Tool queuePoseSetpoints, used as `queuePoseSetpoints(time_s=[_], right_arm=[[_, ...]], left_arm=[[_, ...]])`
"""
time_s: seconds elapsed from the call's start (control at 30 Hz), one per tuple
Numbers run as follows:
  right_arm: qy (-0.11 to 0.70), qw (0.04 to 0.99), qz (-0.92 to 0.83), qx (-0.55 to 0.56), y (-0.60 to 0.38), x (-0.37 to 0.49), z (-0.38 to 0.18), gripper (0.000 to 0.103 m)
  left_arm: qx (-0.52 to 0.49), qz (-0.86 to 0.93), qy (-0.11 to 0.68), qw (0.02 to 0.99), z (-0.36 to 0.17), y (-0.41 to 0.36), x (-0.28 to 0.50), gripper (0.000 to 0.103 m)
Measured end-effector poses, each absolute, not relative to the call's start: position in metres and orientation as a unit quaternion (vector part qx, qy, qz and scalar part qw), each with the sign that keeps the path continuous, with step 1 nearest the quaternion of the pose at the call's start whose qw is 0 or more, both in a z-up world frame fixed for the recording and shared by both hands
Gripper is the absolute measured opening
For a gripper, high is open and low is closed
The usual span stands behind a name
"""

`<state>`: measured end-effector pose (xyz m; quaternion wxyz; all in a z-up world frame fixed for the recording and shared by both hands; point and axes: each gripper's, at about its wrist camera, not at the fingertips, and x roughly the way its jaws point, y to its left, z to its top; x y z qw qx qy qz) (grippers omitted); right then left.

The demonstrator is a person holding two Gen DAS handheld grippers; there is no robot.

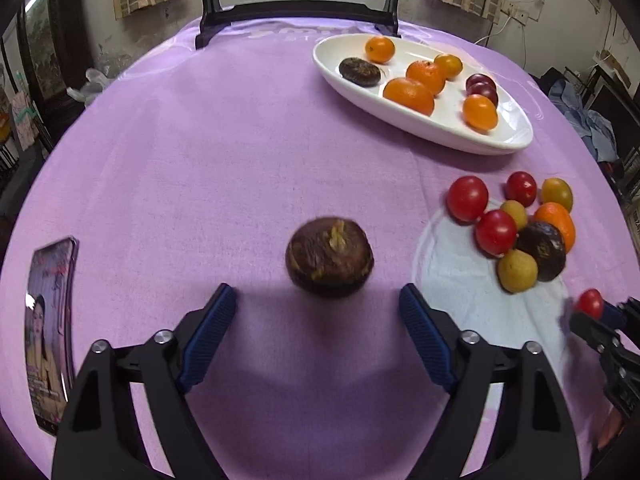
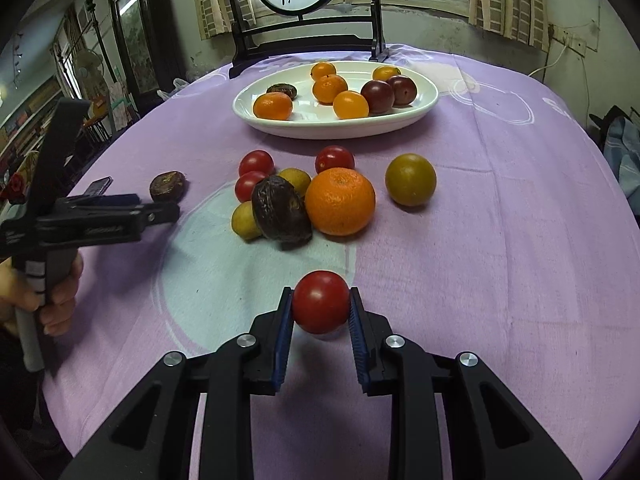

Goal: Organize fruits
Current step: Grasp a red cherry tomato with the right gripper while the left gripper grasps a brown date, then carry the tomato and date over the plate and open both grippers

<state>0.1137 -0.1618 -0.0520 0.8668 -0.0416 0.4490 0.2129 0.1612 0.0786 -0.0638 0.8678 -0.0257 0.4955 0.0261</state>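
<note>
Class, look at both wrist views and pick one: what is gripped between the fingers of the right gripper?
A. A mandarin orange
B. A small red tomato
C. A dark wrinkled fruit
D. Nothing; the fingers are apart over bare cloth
B: in the right wrist view, the right gripper has its blue pads pressed against both sides of a small red tomato, while the dark wrinkled fruit lies free ahead of the open left gripper.

Left gripper jaws spread wide, bare purple cloth between them and off to their left — only the dark wrinkled fruit sits just ahead of the gap. Ahead of the right gripper, the loose fruit cluster blocks the straight line to the white dish; cloth right of its jaws open.
</note>
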Motion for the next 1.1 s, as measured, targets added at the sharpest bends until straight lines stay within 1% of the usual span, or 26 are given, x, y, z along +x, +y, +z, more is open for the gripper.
queuePoseSetpoints(time_s=[0.03,0.07,0.1,0.13,0.27,0.4,0.53,0.67,0.77,0.97,1.0,1.03,1.1], right_arm=[[0.449,0.867,0.214,-0.040,-0.163,0.113,-0.052,0.027],[0.448,0.867,0.214,-0.039,-0.164,0.111,-0.051,0.027],[0.448,0.867,0.215,-0.038,-0.164,0.111,-0.050,0.027],[0.447,0.867,0.217,-0.036,-0.165,0.110,-0.049,0.027],[0.440,0.869,0.225,-0.034,-0.165,0.110,-0.042,0.027],[0.417,0.878,0.231,-0.040,-0.161,0.122,-0.019,0.027],[0.385,0.893,0.229,-0.044,-0.154,0.151,0.006,0.027],[0.376,0.898,0.225,-0.042,-0.141,0.198,0.018,0.027],[0.394,0.888,0.233,-0.041,-0.125,0.232,0.009,0.027],[0.432,0.871,0.231,-0.044,-0.100,0.271,-0.020,0.028],[0.435,0.869,0.231,-0.040,-0.098,0.275,-0.023,0.030],[0.438,0.869,0.230,-0.034,-0.098,0.279,-0.025,0.041],[0.438,0.869,0.227,-0.021,-0.099,0.281,-0.027,0.060]], left_arm=[[-0.020,0.028,0.494,0.869,-0.063,0.078,0.164,0.066],[-0.016,0.029,0.492,0.870,-0.062,0.077,0.166,0.055],[-0.013,0.027,0.491,0.871,-0.061,0.076,0.167,0.050],[-0.011,0.020,0.491,0.871,-0.060,0.074,0.167,0.042],[0.006,0.014,0.491,0.871,-0.053,0.066,0.161,0.041],[0.017,-0.003,0.463,0.886,-0.026,0.056,0.160,0.041],[0.014,-0.017,0.439,0.898,0.004,0.044,0.182,0.041],[0.015,-0.017,0.421,0.907,0.022,0.032,0.220,0.041],[0.016,-0.011,0.416,0.909,0.021,0.026,0.253,0.042],[-0.014,0.005,0.453,0.891,-0.006,0.033,0.312,0.042],[-0.018,0.005,0.456,0.890,-0.010,0.034,0.318,0.042],[-0.022,0.005,0.459,0.888,-0.013,0.035,0.321,0.043],[-0.030,0.008,0.458,0.889,-0.015,0.037,0.324,0.054]])
